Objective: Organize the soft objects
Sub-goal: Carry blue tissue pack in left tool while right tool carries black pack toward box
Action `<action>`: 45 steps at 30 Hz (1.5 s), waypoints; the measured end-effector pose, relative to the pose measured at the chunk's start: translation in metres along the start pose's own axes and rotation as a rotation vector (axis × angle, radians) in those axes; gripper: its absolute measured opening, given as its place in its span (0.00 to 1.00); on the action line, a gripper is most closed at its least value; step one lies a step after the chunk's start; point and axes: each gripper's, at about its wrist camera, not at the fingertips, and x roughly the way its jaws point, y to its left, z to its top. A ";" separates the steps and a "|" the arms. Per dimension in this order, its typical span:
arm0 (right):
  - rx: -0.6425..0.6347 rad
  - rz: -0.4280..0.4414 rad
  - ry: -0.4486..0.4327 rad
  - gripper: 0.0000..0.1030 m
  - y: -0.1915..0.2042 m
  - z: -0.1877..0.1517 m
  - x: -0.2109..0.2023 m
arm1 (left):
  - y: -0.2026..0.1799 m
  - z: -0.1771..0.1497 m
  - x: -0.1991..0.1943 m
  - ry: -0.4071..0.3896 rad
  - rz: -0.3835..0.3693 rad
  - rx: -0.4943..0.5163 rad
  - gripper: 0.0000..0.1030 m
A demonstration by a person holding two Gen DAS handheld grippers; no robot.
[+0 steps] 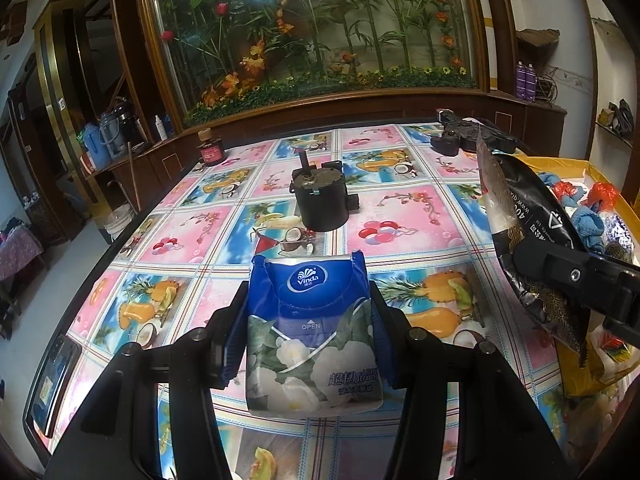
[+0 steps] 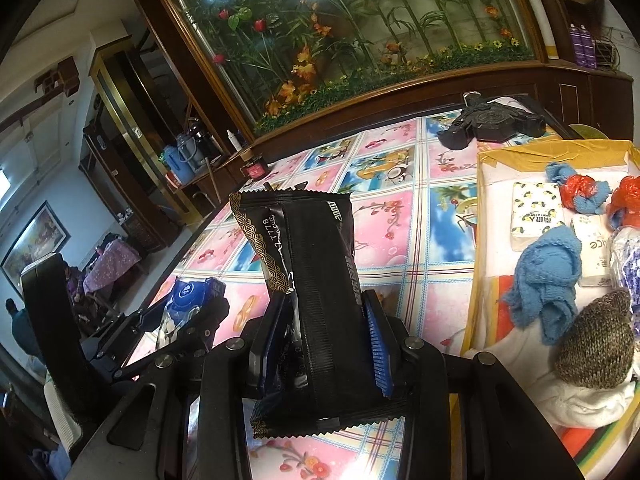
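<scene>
Left wrist view: left gripper (image 1: pixel 306 316) clamps a tissue pack (image 1: pixel 312 336) above the table (image 1: pixel 192 236). Right gripper (image 2: pixel 328 344) clamps a black packet (image 2: pixel 316 300) beside the box (image 2: pixel 476 240). Risk: the slick packet slips before reaching it.

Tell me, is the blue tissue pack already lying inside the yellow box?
No, the blue tissue pack is clamped in the left gripper above the tablecloth, while the yellow box lies apart at the right.

Blue tissue pack (image 1: pixel 316 332): "Vinda", "OPEN", "Ultra Strong"; black foil packet (image 2: pixel 316 300): "7778"; boxed white pack (image 2: pixel 596 256): "ce"
</scene>
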 end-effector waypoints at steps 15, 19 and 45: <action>0.030 -0.005 -0.047 0.36 -0.015 -0.004 -0.021 | -0.022 0.007 -0.007 -0.012 -0.025 0.031 0.50; 0.036 -0.027 -0.069 0.36 -0.020 -0.006 -0.031 | -0.032 0.011 -0.010 -0.019 -0.042 0.039 0.50; 0.157 -0.191 -0.166 0.36 -0.054 -0.042 -0.110 | -0.128 0.029 -0.034 -0.031 -0.215 0.117 0.50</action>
